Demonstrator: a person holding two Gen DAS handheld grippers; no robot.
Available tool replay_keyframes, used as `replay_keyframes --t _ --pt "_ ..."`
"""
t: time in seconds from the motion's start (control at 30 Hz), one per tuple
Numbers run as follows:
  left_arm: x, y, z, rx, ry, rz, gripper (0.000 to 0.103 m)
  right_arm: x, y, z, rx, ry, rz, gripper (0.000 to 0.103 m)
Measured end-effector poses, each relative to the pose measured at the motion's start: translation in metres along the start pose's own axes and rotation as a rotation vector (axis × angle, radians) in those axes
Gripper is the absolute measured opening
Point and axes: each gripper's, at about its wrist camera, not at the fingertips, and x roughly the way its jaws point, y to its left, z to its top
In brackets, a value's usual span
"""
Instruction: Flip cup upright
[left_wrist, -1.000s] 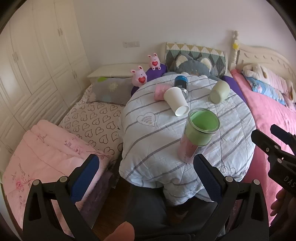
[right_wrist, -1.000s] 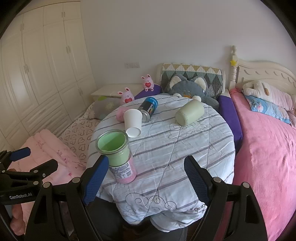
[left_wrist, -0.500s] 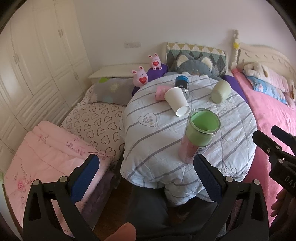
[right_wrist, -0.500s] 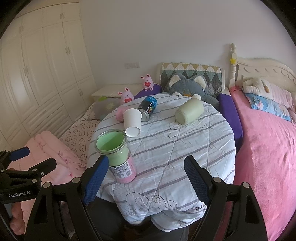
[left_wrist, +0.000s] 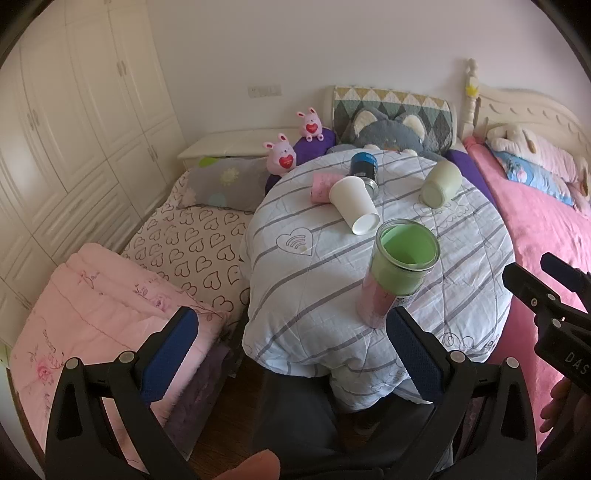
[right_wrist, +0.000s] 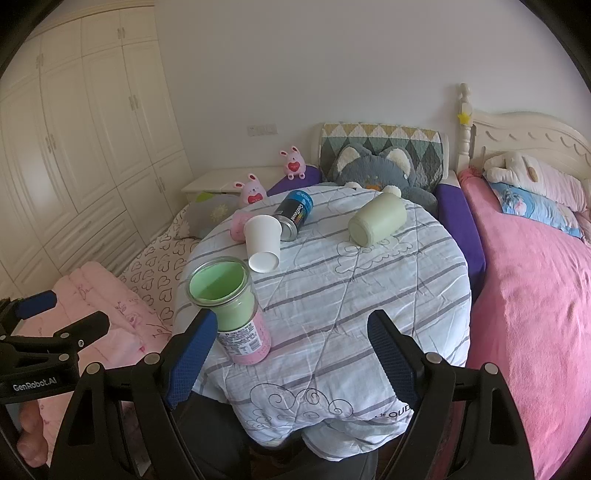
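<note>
A round table under a striped white cloth (left_wrist: 332, 280) (right_wrist: 369, 295) holds several cups. A white paper cup (left_wrist: 354, 209) (right_wrist: 263, 240) lies on its side, as do a pale green cup (left_wrist: 441, 183) (right_wrist: 376, 223), a blue can (left_wrist: 364, 168) (right_wrist: 293, 214) and a small pink cup (left_wrist: 321, 186) (right_wrist: 237, 225). A green-and-pink glass cup (left_wrist: 397, 273) (right_wrist: 231, 314) stands upright near the front edge. My left gripper (left_wrist: 291, 354) and right gripper (right_wrist: 291, 350) are both open and empty, held short of the table's front edge.
A pink bed (right_wrist: 535, 295) lies to the right, and a mattress with heart-print sheet (left_wrist: 199, 240) and a pink quilt (left_wrist: 92, 302) to the left. Plush toys and pillows (right_wrist: 380, 170) sit behind the table. White wardrobes (right_wrist: 74, 147) line the left wall.
Both views have drifted very slightly; the grippers stay open and nothing on the table has moved.
</note>
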Motion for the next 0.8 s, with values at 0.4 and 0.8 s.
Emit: replay_keyframes --t 0.4,0.8 --pt "-0.0008 -0.0008 0.0002 0.003 0.000 0.004 0.103 0.0014 -0.0010 0.0001 0.004 0.004 0.000 0.085" --pt "0.0033 0.0060 0.0043 -0.007 -0.013 -0.019 0.103 0.0061 0.0006 -0.0037 0.012 0.007 -0.002 0.085"
